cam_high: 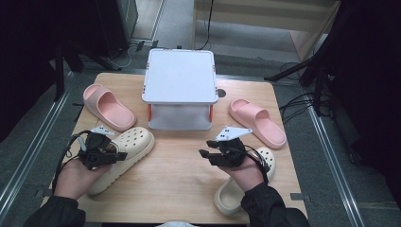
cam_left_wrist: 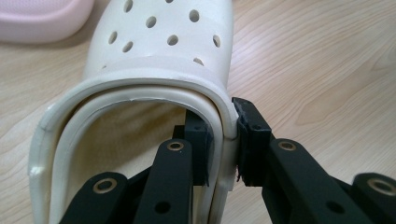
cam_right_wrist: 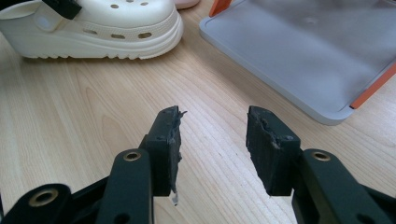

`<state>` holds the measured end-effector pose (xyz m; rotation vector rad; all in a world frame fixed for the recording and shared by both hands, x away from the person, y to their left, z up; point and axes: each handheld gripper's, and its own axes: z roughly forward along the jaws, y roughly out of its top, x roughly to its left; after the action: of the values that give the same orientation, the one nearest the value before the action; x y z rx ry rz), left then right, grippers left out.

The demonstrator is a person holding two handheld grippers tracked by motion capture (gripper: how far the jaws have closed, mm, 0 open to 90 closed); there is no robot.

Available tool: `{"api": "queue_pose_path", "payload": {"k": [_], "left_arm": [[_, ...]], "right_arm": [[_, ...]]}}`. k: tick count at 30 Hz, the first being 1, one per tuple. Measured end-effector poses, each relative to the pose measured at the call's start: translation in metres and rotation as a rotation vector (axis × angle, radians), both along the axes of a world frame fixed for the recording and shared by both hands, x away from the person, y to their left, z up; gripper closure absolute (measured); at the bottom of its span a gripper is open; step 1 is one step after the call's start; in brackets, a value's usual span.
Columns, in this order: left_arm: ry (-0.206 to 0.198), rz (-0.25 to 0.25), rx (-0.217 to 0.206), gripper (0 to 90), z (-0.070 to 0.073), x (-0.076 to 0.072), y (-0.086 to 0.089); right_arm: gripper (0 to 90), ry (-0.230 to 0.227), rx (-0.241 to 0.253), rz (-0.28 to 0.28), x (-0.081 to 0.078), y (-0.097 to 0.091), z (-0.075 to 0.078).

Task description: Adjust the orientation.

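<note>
A cream clog with holes (cam_high: 128, 150) lies at the table's front left, toe pointing to the back right. My left gripper (cam_high: 118, 156) grips its side wall near the heel opening. In the left gripper view, one jaw is inside the clog (cam_left_wrist: 159, 42) and the other outside, with my left gripper (cam_left_wrist: 224, 135) pressing the rim between its pads. My right gripper (cam_high: 204, 153) hovers open over bare wood at the front right; nothing lies between the jaws of my right gripper (cam_right_wrist: 212, 135). A second cream clog (cam_high: 228, 196) lies under the right hand.
A white two-level stand (cam_high: 179, 75) with orange posts occupies the back middle of the wooden table (cam_high: 179, 175); its lower tray (cam_right_wrist: 299, 51) is near the right gripper. One pink slide (cam_high: 108, 106) lies left of the stand and another pink slide (cam_high: 257, 122) right of it.
</note>
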<state>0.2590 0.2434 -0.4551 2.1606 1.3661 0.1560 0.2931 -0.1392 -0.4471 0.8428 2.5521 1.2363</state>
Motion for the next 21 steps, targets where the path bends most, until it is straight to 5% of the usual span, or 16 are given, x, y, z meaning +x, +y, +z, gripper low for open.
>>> {"api": "queue_pose_path", "payload": {"k": [7,21], "left_arm": [[0.0,-0.032,-0.008,77.3,0.006,0.001,-0.037],[-0.01,-0.085,-0.014,77.0,-0.005,0.014,-0.101]], "right_arm": [[57.0,-0.004,-0.003,0.012,0.0,0.002,0.0],[60.7,-0.001,-0.021,0.043,-0.004,0.012,-0.004]]}}
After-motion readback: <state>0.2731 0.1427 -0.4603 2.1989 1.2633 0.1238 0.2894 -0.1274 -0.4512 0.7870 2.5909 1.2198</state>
